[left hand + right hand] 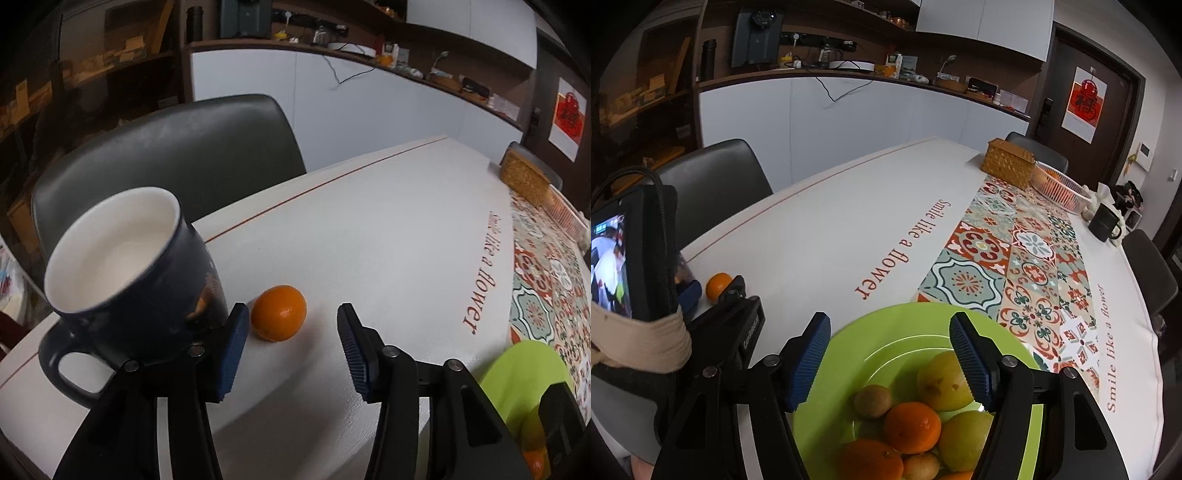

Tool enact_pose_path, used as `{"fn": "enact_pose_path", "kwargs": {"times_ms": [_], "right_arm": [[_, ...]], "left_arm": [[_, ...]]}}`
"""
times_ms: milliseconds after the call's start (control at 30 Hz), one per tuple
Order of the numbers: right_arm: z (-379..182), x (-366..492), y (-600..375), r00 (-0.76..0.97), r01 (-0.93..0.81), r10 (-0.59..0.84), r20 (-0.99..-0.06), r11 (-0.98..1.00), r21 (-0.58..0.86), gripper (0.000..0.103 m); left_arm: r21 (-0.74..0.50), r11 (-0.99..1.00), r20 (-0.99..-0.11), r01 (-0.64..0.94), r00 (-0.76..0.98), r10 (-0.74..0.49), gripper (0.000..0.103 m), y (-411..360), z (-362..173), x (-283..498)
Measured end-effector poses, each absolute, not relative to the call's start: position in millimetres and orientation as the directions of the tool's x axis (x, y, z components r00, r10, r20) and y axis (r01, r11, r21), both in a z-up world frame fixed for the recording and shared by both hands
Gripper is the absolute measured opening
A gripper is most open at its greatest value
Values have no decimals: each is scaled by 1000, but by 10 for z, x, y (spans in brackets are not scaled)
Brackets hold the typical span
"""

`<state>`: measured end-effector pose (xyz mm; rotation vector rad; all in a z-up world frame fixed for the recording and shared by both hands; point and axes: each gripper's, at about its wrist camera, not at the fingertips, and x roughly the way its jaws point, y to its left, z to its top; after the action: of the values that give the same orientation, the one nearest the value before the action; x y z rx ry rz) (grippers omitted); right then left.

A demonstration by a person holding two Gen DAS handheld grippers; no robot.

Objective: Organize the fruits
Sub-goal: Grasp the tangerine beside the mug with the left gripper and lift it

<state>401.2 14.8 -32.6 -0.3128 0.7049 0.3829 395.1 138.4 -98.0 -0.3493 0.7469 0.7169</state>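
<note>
One orange [279, 313] sits loose by the mug [140, 273] near the table's [388, 229] left edge, so my left gripper [291, 350] spreads wide toward it while my right gripper [890, 363] hangs unclenched and empty over the plate [849, 354] of gathered fruit

A dark mug [133, 273] (white inside) stands on a white tablecloth [369, 229] before a grey chair [177, 155]; a woven box [1008, 162] sits further along.
</note>
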Motion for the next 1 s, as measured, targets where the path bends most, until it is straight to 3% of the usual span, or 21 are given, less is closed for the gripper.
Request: {"fn": "enact_pose_path", "kwargs": {"times_ms": [200, 333, 1000], "right_arm": [[-341, 4069, 130, 701, -428, 221, -679, 891, -152, 68], [-374, 4092, 97, 699, -411, 202, -686, 898, -155, 68], [-372, 3905, -120, 705, -386, 215, -676, 916, -111, 68]], "left_arm": [[-37, 715, -729, -699, 508, 459, 50, 1361, -997, 4033], [-41, 707, -739, -706, 497, 454, 31, 1420, -1037, 4035], [-18, 834, -688, -551, 612, 389, 31, 1197, -877, 3764]]}}
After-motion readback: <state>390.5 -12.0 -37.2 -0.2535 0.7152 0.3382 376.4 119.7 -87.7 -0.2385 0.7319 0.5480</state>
